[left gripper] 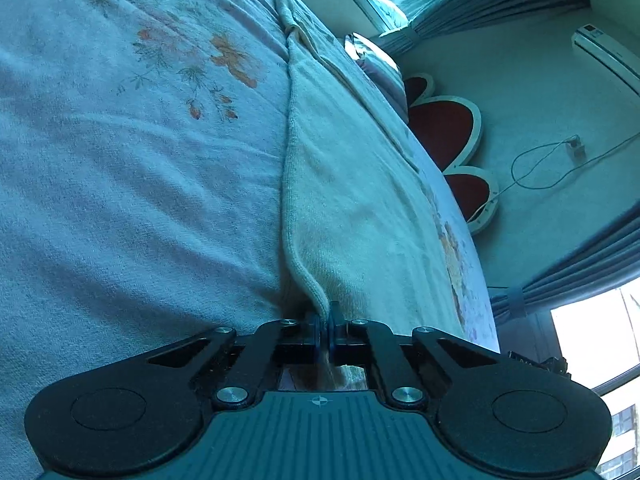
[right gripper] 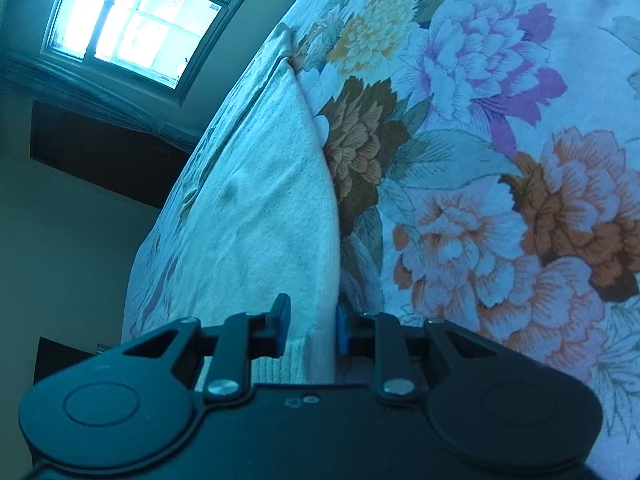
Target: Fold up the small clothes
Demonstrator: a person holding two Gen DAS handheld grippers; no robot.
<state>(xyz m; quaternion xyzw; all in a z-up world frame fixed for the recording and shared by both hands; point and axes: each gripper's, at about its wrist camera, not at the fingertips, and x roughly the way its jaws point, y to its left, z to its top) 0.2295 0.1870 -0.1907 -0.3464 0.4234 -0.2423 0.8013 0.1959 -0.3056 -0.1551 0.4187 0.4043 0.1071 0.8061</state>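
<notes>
Small cloth (left gripper: pixel 340 184) lies on the bed (left gripper: pixel 120 160), stretching ahead of both tools. Left hand-held gripper (left gripper: pixel 325 326) pinches its corner; right hand-held gripper (right gripper: pixel 312 330) straddles an edge, not yet clamped. Next probably: clamp, lift, fold over.

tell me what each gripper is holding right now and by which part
The left gripper is shut on the hemmed edge of the pale cloth. The right gripper straddles the cloth's ribbed edge; a firm grip cannot be told.

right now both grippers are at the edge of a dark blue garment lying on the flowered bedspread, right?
Not quite: the garment is pale cream, not dark blue, as the left wrist view shows. The left gripper and right gripper are at its edge, on the flowered bedspread.
</notes>
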